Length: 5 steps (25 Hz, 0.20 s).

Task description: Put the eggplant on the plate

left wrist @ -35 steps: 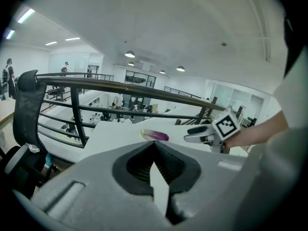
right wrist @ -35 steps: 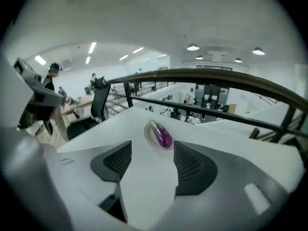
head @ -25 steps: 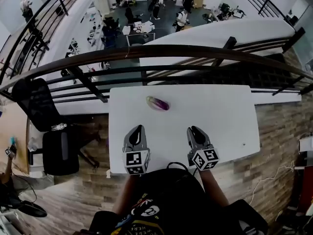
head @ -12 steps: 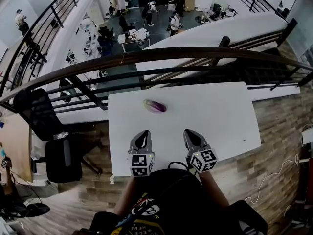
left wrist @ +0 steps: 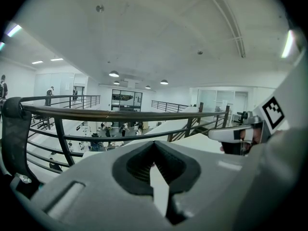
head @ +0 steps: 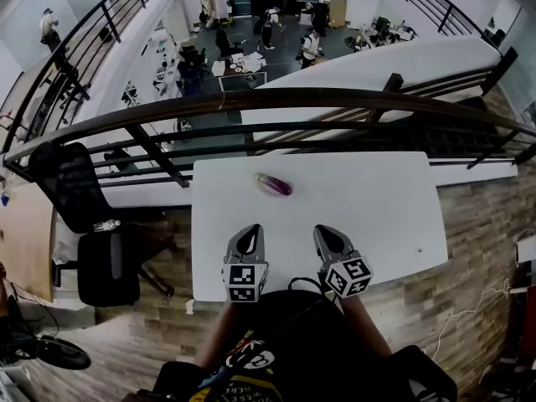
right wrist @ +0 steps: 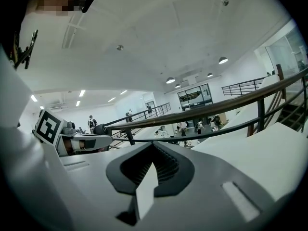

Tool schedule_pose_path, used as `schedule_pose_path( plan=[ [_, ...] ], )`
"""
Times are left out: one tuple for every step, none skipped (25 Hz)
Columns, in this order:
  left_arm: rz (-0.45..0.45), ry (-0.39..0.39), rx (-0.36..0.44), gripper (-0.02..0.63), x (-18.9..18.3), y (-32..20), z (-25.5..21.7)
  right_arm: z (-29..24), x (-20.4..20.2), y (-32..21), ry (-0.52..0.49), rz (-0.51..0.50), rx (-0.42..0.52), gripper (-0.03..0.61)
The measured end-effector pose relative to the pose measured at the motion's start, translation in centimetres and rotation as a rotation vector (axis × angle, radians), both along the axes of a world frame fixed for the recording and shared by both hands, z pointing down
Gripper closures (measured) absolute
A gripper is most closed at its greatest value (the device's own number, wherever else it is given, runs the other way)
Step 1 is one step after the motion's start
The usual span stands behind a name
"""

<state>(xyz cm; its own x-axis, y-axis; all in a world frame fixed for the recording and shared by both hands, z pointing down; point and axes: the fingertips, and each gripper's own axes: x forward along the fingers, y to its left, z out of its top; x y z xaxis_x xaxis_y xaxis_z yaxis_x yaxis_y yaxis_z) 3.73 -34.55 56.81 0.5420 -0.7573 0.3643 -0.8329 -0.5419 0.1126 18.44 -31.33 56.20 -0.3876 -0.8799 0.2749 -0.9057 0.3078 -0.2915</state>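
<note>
A small purple eggplant point(head: 273, 184) lies on the white table point(head: 368, 208), left of centre and toward its far edge. No plate shows in any view. My left gripper point(head: 246, 239) and right gripper point(head: 329, 238) hover side by side over the table's near edge, well short of the eggplant. Both are shut with nothing between the jaws. In the left gripper view the left gripper point(left wrist: 154, 148) tilts up toward the ceiling, jaws meeting. The right gripper point(right wrist: 153, 153) looks the same in its own view. Neither gripper view shows the eggplant.
A dark curved railing point(head: 276, 107) runs just beyond the table's far edge, with an open office floor far below. A black office chair point(head: 88, 233) stands left of the table. Wood flooring lies to the right.
Both grippers have shifted slightly inward and forward over the near edge. The head camera moved a little, so the eggplant sits slightly lower in view. The eggplant has not moved on the table.
</note>
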Motion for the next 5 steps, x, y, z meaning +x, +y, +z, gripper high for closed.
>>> schedule_pose_path(
  plan=[
    [-0.002, -0.001, -0.002, 0.609, 0.0, 0.0, 0.0, 0.0, -0.2, 0.0, -0.001, -0.005, -0.001, 0.580],
    [-0.005, 0.000, -0.001, 0.609, -0.1, 0.0, 0.0, 0.1, -0.4, 0.0, -0.002, -0.012, -0.003, 0.580],
    [-0.008, 0.002, 0.001, 0.609, -0.1, -0.1, -0.1, 0.2, -0.7, 0.0, -0.003, -0.019, -0.004, 0.580],
    [-0.011, 0.004, 0.004, 0.609, -0.1, -0.1, -0.1, 0.3, -1.0, 0.0, -0.003, -0.027, -0.006, 0.580],
    [-0.014, 0.006, 0.008, 0.609, -0.2, -0.2, -0.2, 0.4, -1.3, 0.0, -0.004, -0.036, -0.008, 0.580]
  ],
)
